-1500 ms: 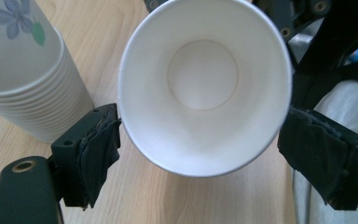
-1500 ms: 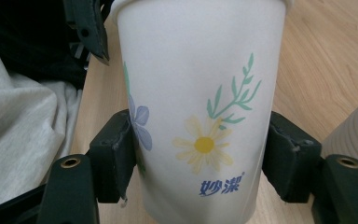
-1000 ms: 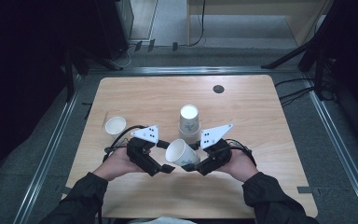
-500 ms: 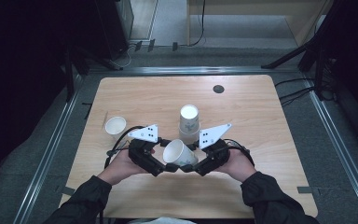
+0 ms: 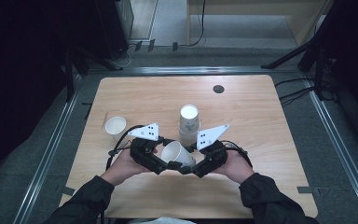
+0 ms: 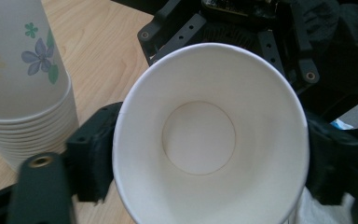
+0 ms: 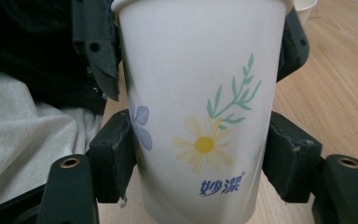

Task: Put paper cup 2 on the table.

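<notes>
Blue "妙潔" on paper cup (image 7: 200, 116)

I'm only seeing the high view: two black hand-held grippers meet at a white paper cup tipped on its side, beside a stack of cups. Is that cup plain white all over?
Observer: No. In the right gripper view the white paper cup has a yellow daisy, a green sprig, a lilac flower and blue characters printed on its side.
Operator: Funny, I can't see that from up here. Are both grippers actually squeezing it?
Observer: The right gripper clamps the cup's body with a pad on each side. The left gripper has just been closing its jaws, and its pads now sit against the rim.
</notes>
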